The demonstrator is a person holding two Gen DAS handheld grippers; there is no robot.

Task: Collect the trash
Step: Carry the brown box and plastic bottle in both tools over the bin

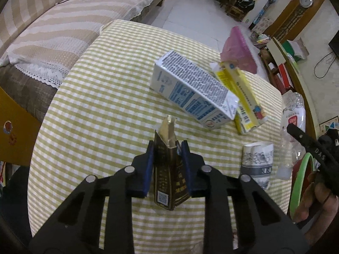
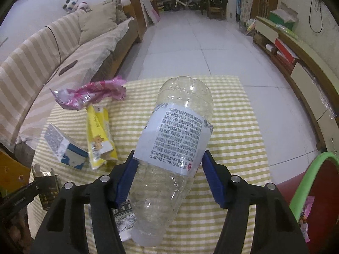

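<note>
My left gripper (image 1: 167, 148) is shut on a dark brown and gold carton (image 1: 169, 169), held above the checked tablecloth (image 1: 101, 97). My right gripper (image 2: 168, 158) is shut on a clear plastic bottle (image 2: 173, 148) with a white label, held over the table; the bottle also shows at the right edge of the left wrist view (image 1: 293, 118). On the table lie a white and blue milk carton (image 1: 190, 89), a yellow box (image 1: 243, 97), a pink wrapper (image 1: 239, 50) and a black-and-white paper cup (image 1: 257, 163).
A bin with a green rim (image 2: 305, 182) and red liner stands at the table's right side, with a pink wrapper inside. A striped sofa (image 1: 53, 31) runs along the left. A low cabinet (image 2: 296, 67) lines the right wall. White tiled floor lies beyond the table.
</note>
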